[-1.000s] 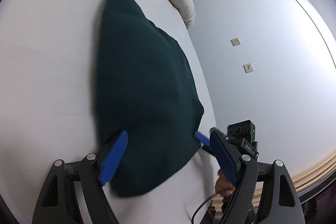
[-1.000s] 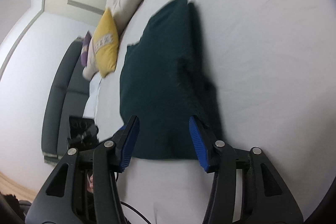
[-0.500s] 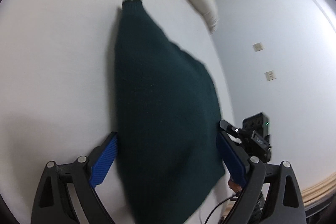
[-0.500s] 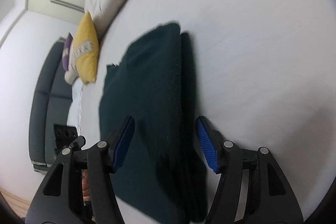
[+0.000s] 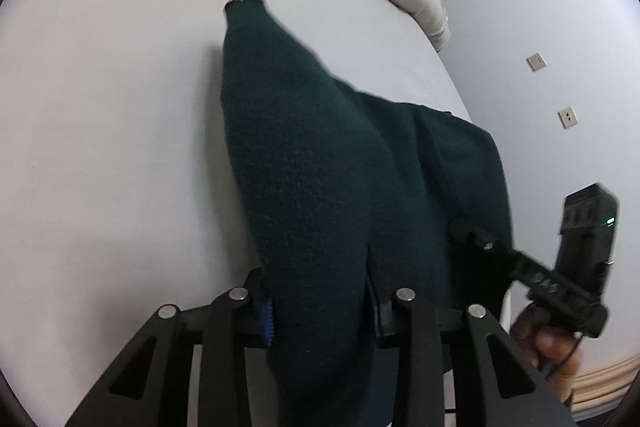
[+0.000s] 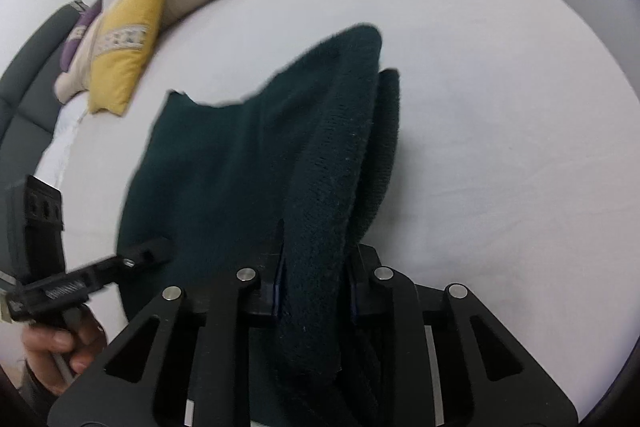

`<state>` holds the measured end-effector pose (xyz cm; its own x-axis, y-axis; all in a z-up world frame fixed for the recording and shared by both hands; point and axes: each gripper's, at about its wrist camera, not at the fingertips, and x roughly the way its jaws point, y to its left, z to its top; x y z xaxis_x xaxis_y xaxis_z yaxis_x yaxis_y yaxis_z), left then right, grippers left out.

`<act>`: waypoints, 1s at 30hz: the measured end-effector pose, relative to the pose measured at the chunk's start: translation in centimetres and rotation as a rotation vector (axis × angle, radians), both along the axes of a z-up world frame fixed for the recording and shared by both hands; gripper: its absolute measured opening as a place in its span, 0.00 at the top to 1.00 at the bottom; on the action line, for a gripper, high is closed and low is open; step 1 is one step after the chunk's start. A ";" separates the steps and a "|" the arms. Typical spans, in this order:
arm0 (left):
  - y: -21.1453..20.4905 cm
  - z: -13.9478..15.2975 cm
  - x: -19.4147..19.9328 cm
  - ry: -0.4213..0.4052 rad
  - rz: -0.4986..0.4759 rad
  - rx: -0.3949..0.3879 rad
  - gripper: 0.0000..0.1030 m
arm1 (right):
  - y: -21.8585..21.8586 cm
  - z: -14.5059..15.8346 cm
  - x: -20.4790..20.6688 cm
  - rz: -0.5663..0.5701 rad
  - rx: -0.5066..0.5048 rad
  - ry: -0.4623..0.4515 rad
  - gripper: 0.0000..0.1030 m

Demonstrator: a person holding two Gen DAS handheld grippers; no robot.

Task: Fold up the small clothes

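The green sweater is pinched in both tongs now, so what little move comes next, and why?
Probably carry the near edge forward toward the far end. Both the left tongs and the right tongs are shut on the green sweater, its near edge bunched between them, while its far part lies on the white bed. Moving together should keep the fold even.
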<state>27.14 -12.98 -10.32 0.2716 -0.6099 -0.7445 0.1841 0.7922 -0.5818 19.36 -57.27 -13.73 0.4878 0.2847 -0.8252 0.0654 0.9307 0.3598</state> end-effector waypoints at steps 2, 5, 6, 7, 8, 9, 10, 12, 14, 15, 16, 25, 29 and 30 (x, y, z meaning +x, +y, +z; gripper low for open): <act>1.6 1.7 -1.6 -0.041 -0.007 0.009 0.65 | 1.5 2.2 -1.5 0.021 -0.005 -0.022 0.80; 4.6 4.1 -4.2 -0.079 -0.009 0.022 0.65 | 4.1 4.9 -3.8 0.059 0.015 -0.056 0.80; 5.8 4.9 -5.1 -0.093 -0.010 0.029 0.65 | 5.3 5.7 -4.7 0.072 0.028 -0.065 0.80; 7.1 5.7 -6.3 -0.112 -0.012 0.043 0.65 | 6.4 6.4 -5.5 0.085 0.032 -0.071 0.80; 8.2 6.3 -7.4 -0.129 -0.014 0.057 0.65 | 7.9 7.1 -6.3 0.100 0.034 -0.077 0.80; 9.3 6.9 -8.5 -0.144 -0.015 0.073 0.64 | 9.2 7.6 -7.3 0.118 0.036 -0.086 0.80; 10.7 7.4 -9.9 -0.162 -0.014 0.091 0.64 | 10.6 8.1 -8.2 0.135 0.034 -0.093 0.80; 13.0 7.8 -11.9 -0.181 -0.007 0.118 0.64 | 13.5 8.6 -10.2 0.172 0.037 -0.106 0.80; 15.3 7.6 -13.8 -0.183 0.003 0.140 0.64 | 16.4 8.6 -11.9 0.206 0.044 -0.103 0.80; 16.7 7.2 -14.6 -0.179 0.010 0.145 0.64 | 17.8 8.5 -12.8 0.225 0.049 -0.101 0.80; 17.8 6.8 -15.3 -0.173 0.017 0.147 0.64 | 18.8 8.2 -14.1 0.238 0.052 -0.102 0.80; 21.6 1.6 -17.8 -0.102 0.066 0.144 0.63 | 24.5 1.9 -17.0 0.270 0.085 -0.029 0.80; 21.8 -1.3 -17.3 -0.073 0.085 0.172 0.59 | 23.9 -1.7 -16.7 0.248 0.055 0.010 0.80; 21.8 -1.7 -17.2 -0.075 0.087 0.171 0.57 | 23.8 -2.6 -16.6 0.241 0.054 0.021 0.80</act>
